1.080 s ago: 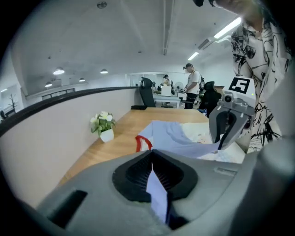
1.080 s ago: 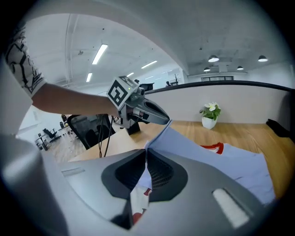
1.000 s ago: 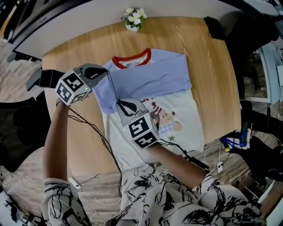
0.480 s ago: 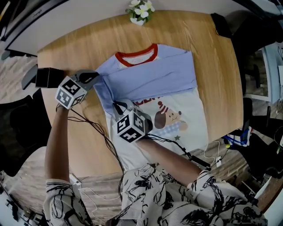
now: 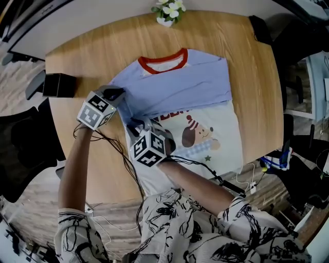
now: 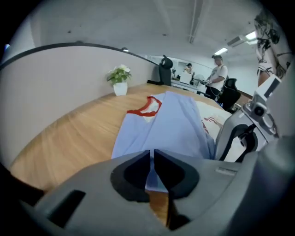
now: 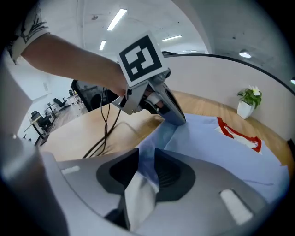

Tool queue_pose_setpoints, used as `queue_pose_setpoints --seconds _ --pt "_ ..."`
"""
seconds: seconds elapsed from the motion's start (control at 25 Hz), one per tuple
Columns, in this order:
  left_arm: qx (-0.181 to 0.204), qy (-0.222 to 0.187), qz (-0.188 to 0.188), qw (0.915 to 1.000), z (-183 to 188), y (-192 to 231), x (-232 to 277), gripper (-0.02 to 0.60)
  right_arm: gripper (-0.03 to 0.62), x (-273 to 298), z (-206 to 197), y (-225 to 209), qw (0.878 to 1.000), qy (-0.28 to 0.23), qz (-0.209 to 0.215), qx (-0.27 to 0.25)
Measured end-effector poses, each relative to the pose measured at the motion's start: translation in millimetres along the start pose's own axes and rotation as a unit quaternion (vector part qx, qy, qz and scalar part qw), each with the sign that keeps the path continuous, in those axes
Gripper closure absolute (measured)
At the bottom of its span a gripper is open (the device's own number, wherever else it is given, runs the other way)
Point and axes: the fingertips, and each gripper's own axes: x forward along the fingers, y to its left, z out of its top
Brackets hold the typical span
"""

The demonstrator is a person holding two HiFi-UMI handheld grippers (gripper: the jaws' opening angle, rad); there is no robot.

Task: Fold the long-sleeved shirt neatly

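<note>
Both hands have come down since a moment ago, bringing the shirt's [image 5: 195, 87] left edge onto the bench [image 5: 92, 56]. The right gripper [image 5: 134, 125], at the side seam below the blue sleeve, has just been opening its jaws. A loose fold of blue and white cloth lies between them, no longer pinched. The left gripper [image 5: 117, 94], at the shoulder, is clenched on a thin strip of blue fabric. To me this looks like the end of one fold: the edge is laid down and being let go, with the left release likely next.

The shirt lies flat across the middle of the bench, collar away from the person.

I count one shirt, two grippers, one flower pot [image 5: 167, 10] at the far edge and one black box [image 5: 59, 85] at the left.
</note>
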Motion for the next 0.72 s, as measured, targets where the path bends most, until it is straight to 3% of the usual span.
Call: queue_pose_setpoints --seconds 0.12,0.24,0.4,0.48,0.56,0.64,0.72 --pt "-0.029 -0.041 0.045 0.9977 2.3 3.7 -27.4 0.519 0.440 -17.0 8.6 16.1 0.999 -0.033 0.035 0.009" --pt "-0.065 -0.125 0.081 0.9867 25.5 -22.6 -79.2 0.414 0.417 -65.3 24.7 22.9 0.993 -0.104 0.051 0.011" --pt "-0.097 -0.235 0.150 0.9554 51.2 -96.8 -157.2 0.312 0.351 -162.0 27.5 12.2 0.978 -0.208 0.032 -0.001" --pt "-0.108 -0.268 0.184 0.9395 54.9 -142.0 -183.6 0.266 0.328 -218.6 22.4 2.1 0.963 -0.269 0.007 -0.019" --pt "-0.131 -0.295 0.212 0.9224 51.3 -182.3 -203.2 0.240 0.306 -273.9 11.2 -11.1 0.946 -0.324 -0.024 0.007" --pt "-0.173 -0.314 0.228 0.9051 40.6 -218.0 -218.4 0.233 0.296 -320.1 -14.3 -23.0 0.938 -0.340 -0.055 0.037" --pt "-0.197 -0.315 0.240 0.8971 27.0 -250.6 -226.8 0.235 0.298 -354.7 -49.1 -33.8 0.939 -0.330 -0.080 0.044"
